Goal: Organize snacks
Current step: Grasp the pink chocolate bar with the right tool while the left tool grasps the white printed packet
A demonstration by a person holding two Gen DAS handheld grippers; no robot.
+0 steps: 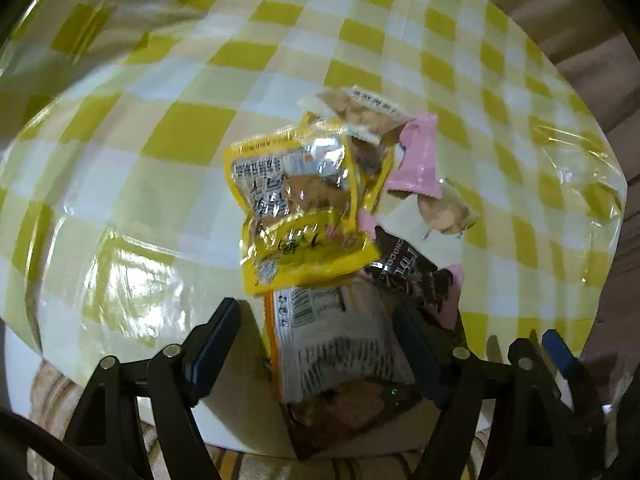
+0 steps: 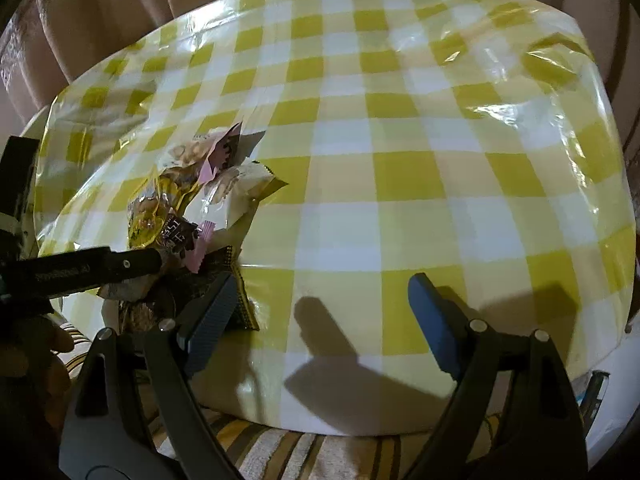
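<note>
A pile of snack packets lies on the yellow checked tablecloth. In the left wrist view a yellow packet tops it, with a pink packet, a dark chocolate packet and a pale packet around it. My left gripper is open, its fingers either side of a white and orange packet at the table's near edge. My right gripper is open and empty over bare cloth, to the right of the pile. The left gripper's finger shows at the left of the right wrist view.
The table is covered with shiny plastic film. Beige curtains hang behind it. A striped fabric lies below the near edge. The right gripper's finger shows at the lower right of the left wrist view.
</note>
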